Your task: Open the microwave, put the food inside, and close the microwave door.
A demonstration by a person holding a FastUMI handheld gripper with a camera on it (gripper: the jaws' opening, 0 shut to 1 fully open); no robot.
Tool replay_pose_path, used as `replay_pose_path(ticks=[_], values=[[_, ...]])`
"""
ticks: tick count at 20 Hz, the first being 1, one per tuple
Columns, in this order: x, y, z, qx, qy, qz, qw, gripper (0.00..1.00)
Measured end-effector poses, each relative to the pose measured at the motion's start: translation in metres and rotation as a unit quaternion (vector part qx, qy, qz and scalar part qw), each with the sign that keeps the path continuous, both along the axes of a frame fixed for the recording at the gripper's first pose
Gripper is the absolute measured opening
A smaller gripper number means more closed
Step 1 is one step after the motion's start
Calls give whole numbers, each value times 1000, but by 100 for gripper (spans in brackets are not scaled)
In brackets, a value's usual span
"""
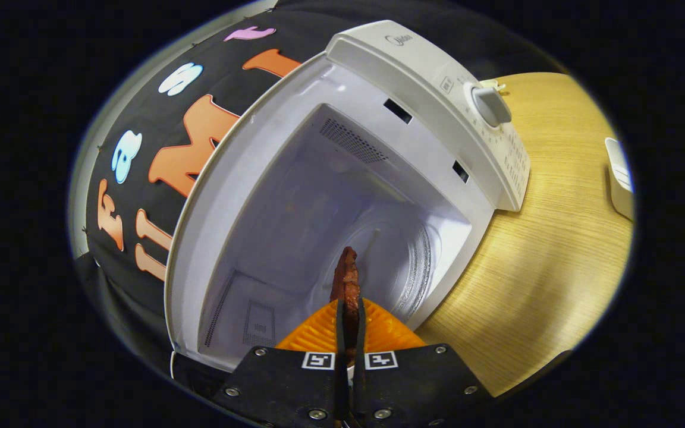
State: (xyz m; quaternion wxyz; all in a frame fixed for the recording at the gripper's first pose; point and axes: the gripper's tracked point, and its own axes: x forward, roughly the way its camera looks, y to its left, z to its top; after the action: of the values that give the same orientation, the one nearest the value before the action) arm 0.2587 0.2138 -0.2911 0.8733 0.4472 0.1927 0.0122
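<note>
A pale wooden surface (556,249) carries a white microwave (437,107) that stands against the dark cloth wall. The gripper (350,315) has its fingers pressed nearly together, pinching a thin reddish-brown piece of food (346,276) that stands on edge between them and pokes ahead of the tips. Just beyond it the microwave's cavity lies open, with the glass turntable (414,267) on its floor. The dial (490,106) sits on the control panel. A white object (619,175) lies near the surface's far edge.
</note>
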Motion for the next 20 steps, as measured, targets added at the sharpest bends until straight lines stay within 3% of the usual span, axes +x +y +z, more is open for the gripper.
replay_pose_path(ticks=[4, 8, 9, 10, 11, 13, 16, 17, 20], values=[[13, 13, -14, -3, 12, 1, 1000, 5], [12, 22, -6, -17, -3, 20, 1000, 13], [12, 20, -3, -27, -7, 19, 999, 28], [9, 16, -1, -33, -15, 16, 999, 36], [9, 13, 3, -38, -21, 14, 999, 52], [4, 8, 6, -51, -21, 18, 998, 68], [-16, -5, 14, -100, -26, 24, 994, 85], [-24, -7, 18, -116, -31, 27, 992, 95], [-55, -19, 40, -165, -50, 32, 985, 98]])
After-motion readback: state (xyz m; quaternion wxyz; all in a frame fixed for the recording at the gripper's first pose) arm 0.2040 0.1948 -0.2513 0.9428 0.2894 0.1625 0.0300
